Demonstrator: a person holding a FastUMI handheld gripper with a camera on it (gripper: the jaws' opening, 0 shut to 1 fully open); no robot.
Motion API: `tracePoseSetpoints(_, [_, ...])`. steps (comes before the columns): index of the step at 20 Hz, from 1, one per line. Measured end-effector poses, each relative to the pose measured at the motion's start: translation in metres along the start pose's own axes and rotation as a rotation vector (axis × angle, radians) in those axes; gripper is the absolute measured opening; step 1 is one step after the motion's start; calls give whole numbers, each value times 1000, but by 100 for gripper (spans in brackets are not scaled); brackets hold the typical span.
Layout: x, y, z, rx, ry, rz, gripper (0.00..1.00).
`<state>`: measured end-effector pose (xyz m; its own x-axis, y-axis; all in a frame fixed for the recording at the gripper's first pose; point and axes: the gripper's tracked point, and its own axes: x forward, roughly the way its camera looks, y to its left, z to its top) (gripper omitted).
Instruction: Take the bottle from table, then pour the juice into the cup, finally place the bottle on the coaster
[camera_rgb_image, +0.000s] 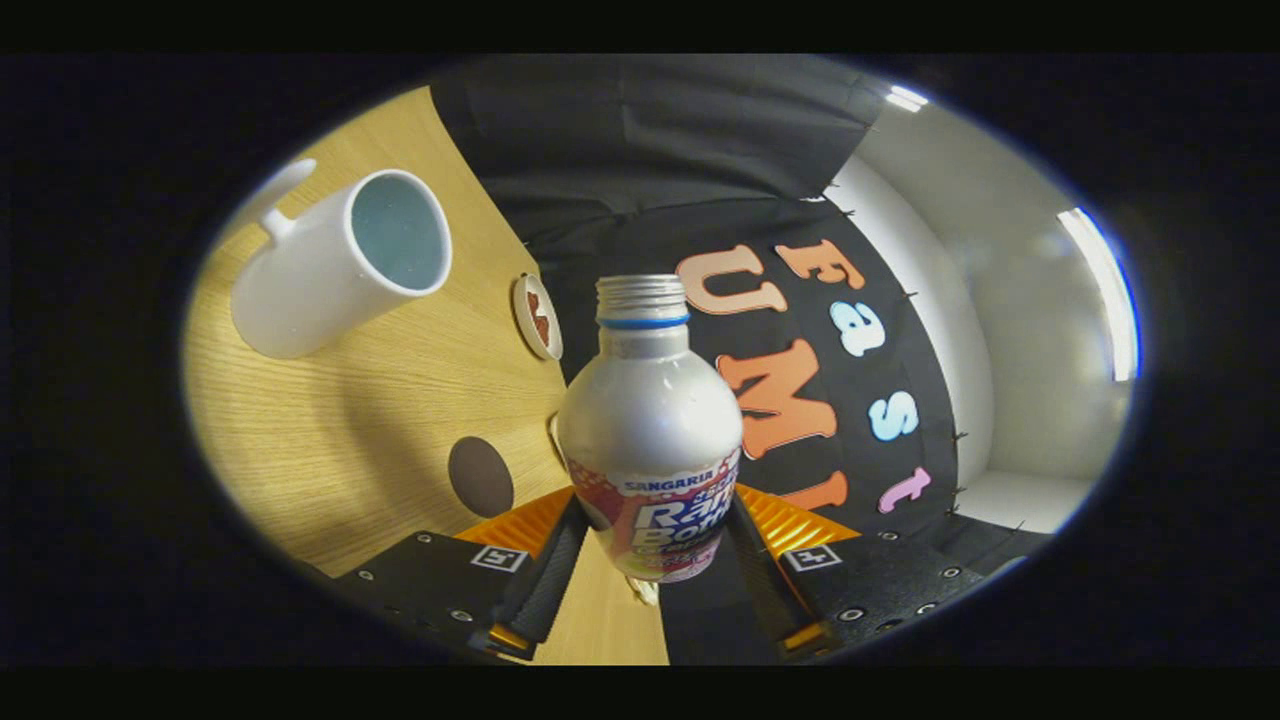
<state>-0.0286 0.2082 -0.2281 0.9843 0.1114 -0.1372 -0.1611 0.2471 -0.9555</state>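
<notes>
Gripper jaws narrow, clamped on bottle at its labelled lower body, one finger pressing each side. Bottle uncapped, threaded neck bare, lifted clear of wooden surface, whole scene tilted. White cup well off at 10 o'clock, mouth showing. Round coaster at 11 o'clock beside neck. Dark disc at 9 o'clock, near bottle.

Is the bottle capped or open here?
Open: the bottle, held between the gripper's fingers, shows bare neck threads with no cap on top.
</notes>
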Motion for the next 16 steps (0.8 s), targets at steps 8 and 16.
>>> tracePoseSetpoints(8, [6,-7,18,-161,-74,-38,77])
tracePoseSetpoints(16, [8,-13,31,-271,-121,-56,78])
